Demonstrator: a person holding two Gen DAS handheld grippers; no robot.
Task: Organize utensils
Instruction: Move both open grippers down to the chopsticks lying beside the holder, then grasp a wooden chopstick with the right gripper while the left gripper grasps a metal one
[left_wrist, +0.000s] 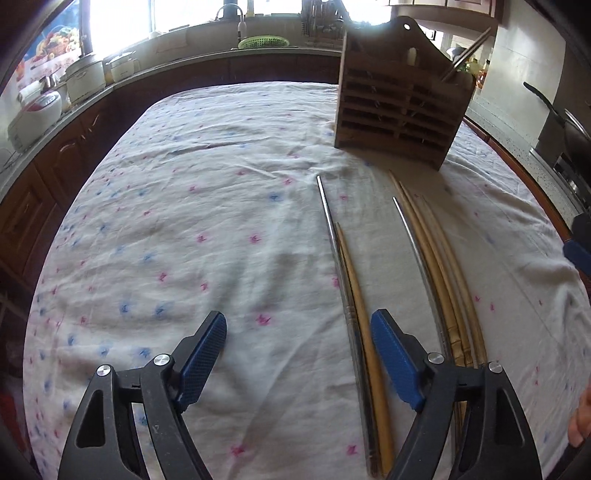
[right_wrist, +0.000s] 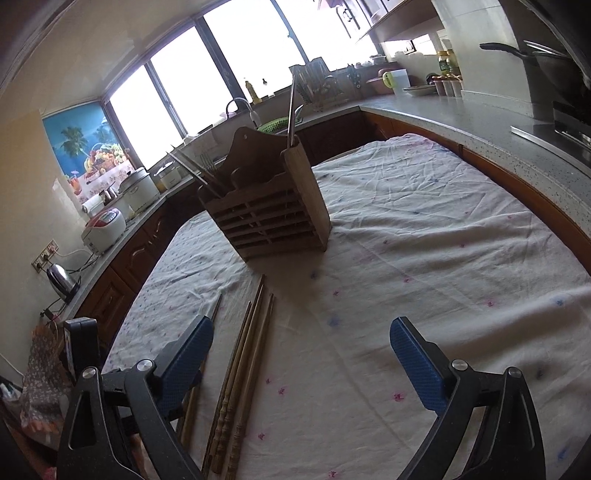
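Observation:
A wooden slatted utensil holder (left_wrist: 399, 107) stands on the floral tablecloth (left_wrist: 207, 236); it also shows in the right wrist view (right_wrist: 273, 214) with a few chopsticks standing in it. Loose chopsticks lie on the cloth: a metal and wooden pair (left_wrist: 351, 302) and a further group (left_wrist: 439, 269) to the right, seen in the right wrist view as wooden sticks (right_wrist: 247, 354). My left gripper (left_wrist: 299, 354) is open and empty, its right finger beside the pair. My right gripper (right_wrist: 301, 362) is open and empty, above the cloth to the right of the sticks.
Kitchen counters surround the table, with rice cookers (left_wrist: 85, 77), a sink with a green basket (left_wrist: 262, 41), a kettle (right_wrist: 61, 280) and a stove with a pan (right_wrist: 546, 70). The table edge runs along the right (right_wrist: 535, 199).

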